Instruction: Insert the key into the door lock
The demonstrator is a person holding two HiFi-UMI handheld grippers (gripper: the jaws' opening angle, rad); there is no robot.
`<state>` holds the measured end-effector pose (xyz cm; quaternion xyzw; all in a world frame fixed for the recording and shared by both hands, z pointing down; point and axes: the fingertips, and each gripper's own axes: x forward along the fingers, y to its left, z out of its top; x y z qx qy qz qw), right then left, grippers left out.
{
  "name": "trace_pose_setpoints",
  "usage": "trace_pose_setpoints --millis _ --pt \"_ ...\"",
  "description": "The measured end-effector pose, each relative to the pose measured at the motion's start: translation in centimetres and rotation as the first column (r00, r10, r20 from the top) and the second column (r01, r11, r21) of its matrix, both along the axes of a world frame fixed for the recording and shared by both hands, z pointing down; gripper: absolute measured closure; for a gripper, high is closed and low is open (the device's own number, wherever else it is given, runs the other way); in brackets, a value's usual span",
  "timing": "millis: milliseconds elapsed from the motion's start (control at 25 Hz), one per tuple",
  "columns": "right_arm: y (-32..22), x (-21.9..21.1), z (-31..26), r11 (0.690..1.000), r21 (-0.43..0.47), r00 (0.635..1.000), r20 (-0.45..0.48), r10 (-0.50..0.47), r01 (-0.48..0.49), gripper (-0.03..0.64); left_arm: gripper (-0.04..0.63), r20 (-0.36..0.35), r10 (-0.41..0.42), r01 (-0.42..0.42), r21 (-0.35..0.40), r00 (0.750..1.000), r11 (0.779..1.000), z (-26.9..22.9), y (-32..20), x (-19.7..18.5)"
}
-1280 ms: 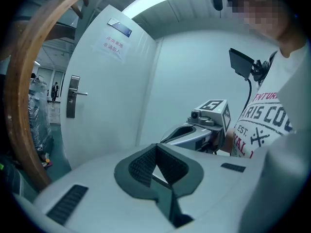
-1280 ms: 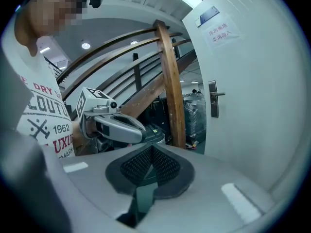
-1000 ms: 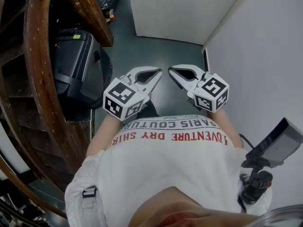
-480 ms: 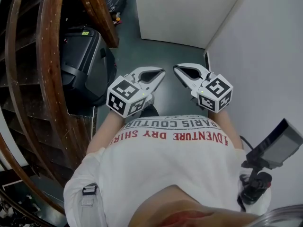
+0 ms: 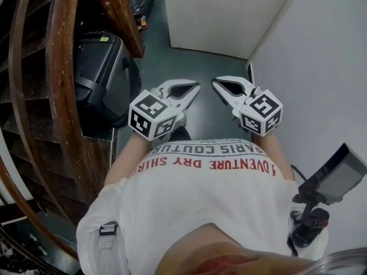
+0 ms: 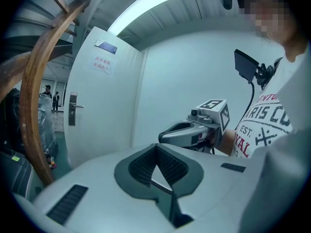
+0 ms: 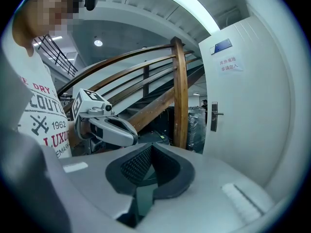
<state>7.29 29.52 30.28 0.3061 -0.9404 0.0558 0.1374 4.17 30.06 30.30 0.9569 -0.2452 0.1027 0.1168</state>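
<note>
Jaws are pressing together on left gripper (image 5: 195,88) and right gripper (image 5: 216,85), both hanging short of the door (image 5: 212,10), seemingly around nothing; no key showing, so advancing to its lock (image 6: 72,116) is risking a wasted reach.

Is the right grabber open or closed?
Shut. In the right gripper view, the right gripper's pads meet at the tips, with nothing held between them.
</note>
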Motion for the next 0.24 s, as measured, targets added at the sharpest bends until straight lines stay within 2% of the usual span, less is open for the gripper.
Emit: trace_pose_setpoints --millis 240 --pt "1.2 0.2 0.0 1.0 0.004 1.0 0.001 -0.008 0.008 0.615 0.594 -0.004 -0.005 0.005 0.001 1.0 1.0 -0.1 1.0 0.3"
